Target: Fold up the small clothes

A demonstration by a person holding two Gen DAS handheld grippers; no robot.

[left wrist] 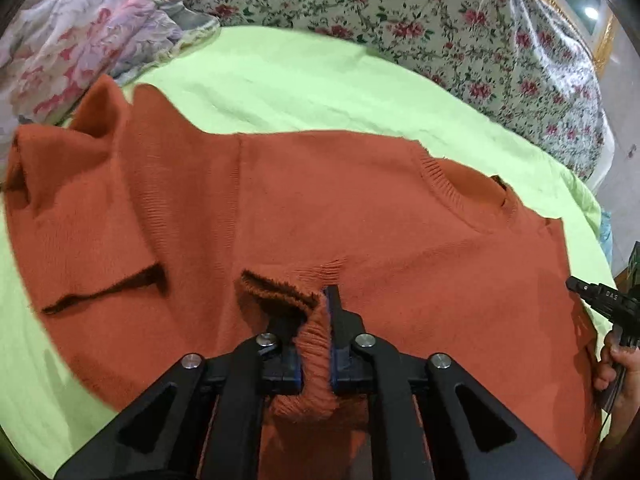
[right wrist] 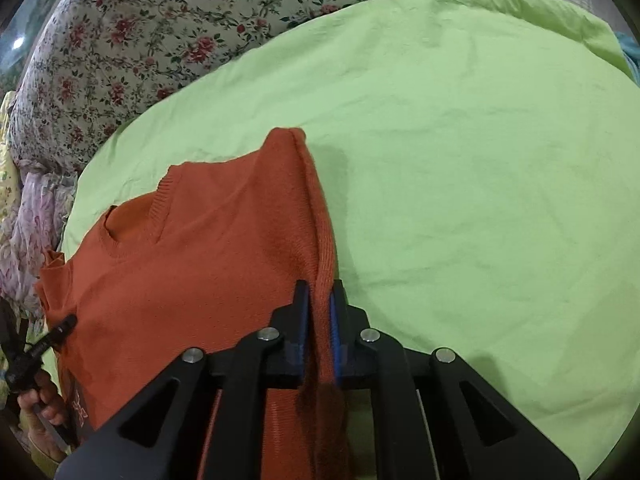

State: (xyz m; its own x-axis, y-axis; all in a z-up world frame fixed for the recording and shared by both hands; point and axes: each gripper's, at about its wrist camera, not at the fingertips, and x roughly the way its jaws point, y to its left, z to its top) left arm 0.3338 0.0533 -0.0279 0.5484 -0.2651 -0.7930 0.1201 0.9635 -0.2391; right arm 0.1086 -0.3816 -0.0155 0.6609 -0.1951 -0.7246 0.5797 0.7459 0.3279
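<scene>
The orange sweater (left wrist: 280, 208) lay spread on the green sheet (right wrist: 460, 140), neckline at two o'clock in the left view. Your left gripper (left wrist: 316, 320) pinched a ribbed cuff, and your right gripper (right wrist: 319, 312) clamped the side edge, likely to fold them inward.
</scene>
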